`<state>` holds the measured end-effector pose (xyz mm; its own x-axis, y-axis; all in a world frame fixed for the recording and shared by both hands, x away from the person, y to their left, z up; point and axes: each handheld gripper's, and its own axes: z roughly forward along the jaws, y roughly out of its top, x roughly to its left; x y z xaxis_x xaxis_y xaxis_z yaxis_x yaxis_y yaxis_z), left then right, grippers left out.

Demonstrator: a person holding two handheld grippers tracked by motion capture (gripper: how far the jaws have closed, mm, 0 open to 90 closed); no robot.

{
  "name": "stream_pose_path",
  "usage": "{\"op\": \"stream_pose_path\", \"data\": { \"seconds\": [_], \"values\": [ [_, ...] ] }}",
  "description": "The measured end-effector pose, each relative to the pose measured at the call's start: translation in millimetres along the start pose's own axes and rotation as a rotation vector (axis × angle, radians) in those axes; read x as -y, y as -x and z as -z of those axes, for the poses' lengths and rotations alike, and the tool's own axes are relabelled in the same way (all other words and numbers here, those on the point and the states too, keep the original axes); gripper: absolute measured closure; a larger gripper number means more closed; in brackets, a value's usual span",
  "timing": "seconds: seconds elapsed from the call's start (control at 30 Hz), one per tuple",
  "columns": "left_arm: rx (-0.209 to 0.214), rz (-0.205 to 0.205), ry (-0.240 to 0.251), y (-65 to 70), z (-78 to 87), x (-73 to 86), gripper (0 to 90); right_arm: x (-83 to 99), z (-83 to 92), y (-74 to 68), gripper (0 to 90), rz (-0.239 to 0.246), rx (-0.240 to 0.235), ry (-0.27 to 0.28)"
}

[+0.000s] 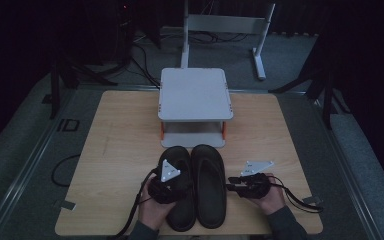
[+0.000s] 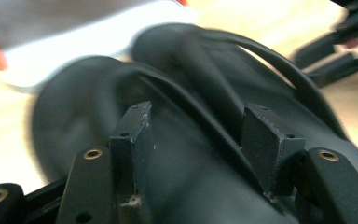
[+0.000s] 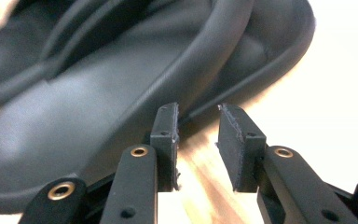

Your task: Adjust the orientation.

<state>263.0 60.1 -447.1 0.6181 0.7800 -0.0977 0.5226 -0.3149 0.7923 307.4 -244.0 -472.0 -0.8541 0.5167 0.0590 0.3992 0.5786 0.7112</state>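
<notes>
On table (image 1: 120,150), left gripper (image 2: 196,135) hovered released over left slipper (image 1: 180,200); right gripper (image 3: 198,140) released beside right slipper (image 1: 209,185). Best: straddle rim squarely before clenching.

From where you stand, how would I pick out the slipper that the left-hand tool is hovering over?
Start at the grey two-level stand on the far middle of the wooden table. Just in front of it lie two black slippers side by side. The left slipper is the one under the left gripper; the right slipper lies uncovered, with the right gripper beside it.
</notes>
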Motion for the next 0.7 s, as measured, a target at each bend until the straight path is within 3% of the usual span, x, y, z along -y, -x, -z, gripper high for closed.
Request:
{"op": "stream_pose_path", "data": {
  "seconds": [0.07,0.3,0.33,0.4,0.47,0.6,0.7],
  "values": [
    [0.016,-0.016,-0.033,10.6,-10.5,4.1,41.6,0.5,0.1,-1.3,71.1,0.0,-0.004,0.002],
    [0.022,-0.038,-0.071,23.0,-23.8,11.0,37.5,1.6,1.8,-5.8,74.4,0.005,-0.068,0.013],
    [0.001,-0.049,-0.077,25.3,-24.9,11.9,36.0,1.8,0.2,-9.0,74.5,0.009,-0.104,0.02],
    [-0.006,-0.049,-0.078,25.9,-25.3,12.2,35.7,1.2,-0.7,-11.0,75.1,0.017,-0.106,0.019],
    [-0.05,-0.058,-0.092,27.8,-26.1,13.9,35.8,-1.8,-1.9,-16.4,75.5,0.033,-0.119,0.02],
    [-0.088,-0.064,-0.106,29.2,-27.6,15.8,36.0,-4.1,-5.1,-21.9,75.5,0.042,-0.151,0.026],
    [-0.145,-0.061,-0.125,29.2,-29.3,18.1,41.8,-4.7,-8.8,-26.0,75.5,0.048,-0.18,0.026]
  ]
}}
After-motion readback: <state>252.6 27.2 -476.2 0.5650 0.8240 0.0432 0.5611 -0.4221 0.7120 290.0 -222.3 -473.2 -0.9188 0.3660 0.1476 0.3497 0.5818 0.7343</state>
